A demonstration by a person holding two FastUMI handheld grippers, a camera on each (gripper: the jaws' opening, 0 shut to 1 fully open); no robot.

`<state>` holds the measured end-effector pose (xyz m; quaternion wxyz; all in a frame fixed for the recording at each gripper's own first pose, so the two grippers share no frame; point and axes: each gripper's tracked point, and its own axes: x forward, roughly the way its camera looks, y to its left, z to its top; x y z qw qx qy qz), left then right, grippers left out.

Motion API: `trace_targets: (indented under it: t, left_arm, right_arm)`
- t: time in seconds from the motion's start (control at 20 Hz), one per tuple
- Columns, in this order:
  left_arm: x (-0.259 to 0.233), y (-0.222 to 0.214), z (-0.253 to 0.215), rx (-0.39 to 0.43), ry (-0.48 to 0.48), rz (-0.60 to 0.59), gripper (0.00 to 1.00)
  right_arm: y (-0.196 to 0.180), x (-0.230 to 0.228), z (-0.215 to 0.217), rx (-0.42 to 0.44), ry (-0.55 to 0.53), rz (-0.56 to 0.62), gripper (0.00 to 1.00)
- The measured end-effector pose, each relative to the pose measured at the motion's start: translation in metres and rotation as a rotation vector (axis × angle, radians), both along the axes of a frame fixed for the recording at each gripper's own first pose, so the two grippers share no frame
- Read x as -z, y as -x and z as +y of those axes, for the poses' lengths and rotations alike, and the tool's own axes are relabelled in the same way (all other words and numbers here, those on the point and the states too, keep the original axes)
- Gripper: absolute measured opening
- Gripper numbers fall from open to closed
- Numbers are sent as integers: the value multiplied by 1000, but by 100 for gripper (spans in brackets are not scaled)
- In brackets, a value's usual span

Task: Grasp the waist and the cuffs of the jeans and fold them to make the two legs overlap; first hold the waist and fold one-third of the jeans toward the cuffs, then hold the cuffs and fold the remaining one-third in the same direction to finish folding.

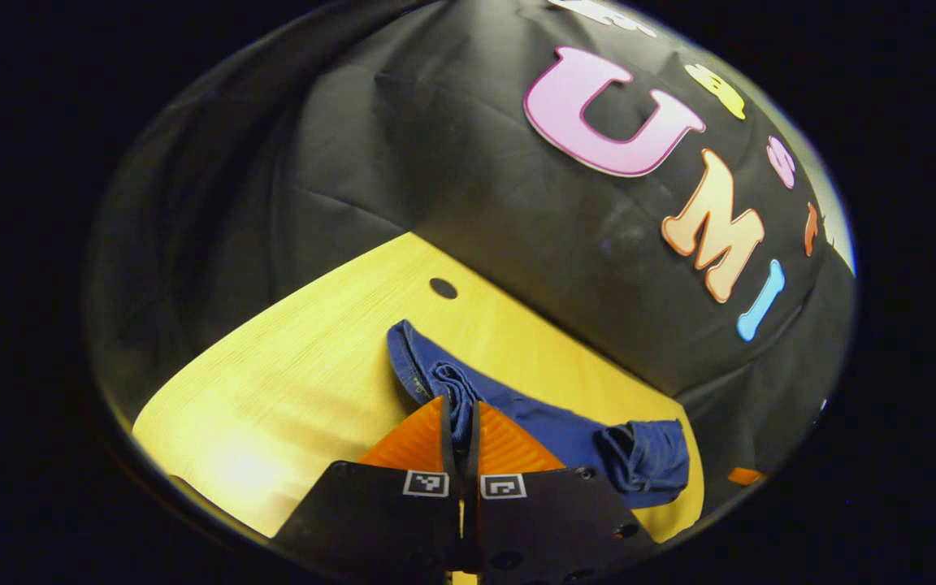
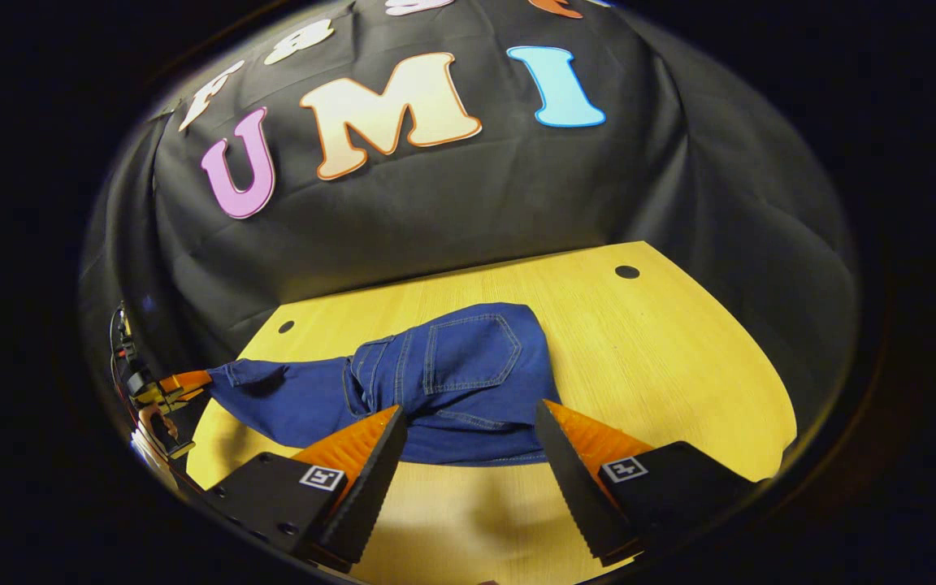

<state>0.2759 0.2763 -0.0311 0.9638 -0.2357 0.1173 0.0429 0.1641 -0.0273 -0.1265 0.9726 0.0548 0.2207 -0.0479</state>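
The left gripper [image 1: 461,422] pinched the jeans' cuffs [image 1: 456,390] while the right gripper [image 2: 472,439] gaped wide before the waist [image 2: 468,447], apparently about to grasp it.

In the left gripper view, the fold of the jeans [image 1: 468,398] goes down between the fingers [image 1: 415,443], so its gripped part is hidden. In the right gripper view, the left gripper [image 2: 184,382] at the far cuff is small and cut by the edge; its hold is perhaps closed, I cannot tell there.
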Motion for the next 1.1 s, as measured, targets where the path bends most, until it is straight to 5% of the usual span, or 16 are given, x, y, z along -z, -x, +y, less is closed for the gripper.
trace_targets:
  t: [0.35, 0.4, 0.75, 1.1]
  left_arm:
    - [-58, -52, -138, 114, -72, -53, 0]
    - [-63, -62, -161, 140, -85, -52, 0]
    - [-86, -120, -323, 344, -123, -57, 0]
    - [-45, -100, -467, 616, -306, -27, 0]
  right_arm:
    - [-23, -15, -63, -37, -57, -25, 99]
    - [-25, -17, -74, -40, -57, -27, 94]
    - [-29, -17, -127, -69, -92, -22, 99]
    - [-26, -9, -146, -89, -98, -16, 94]
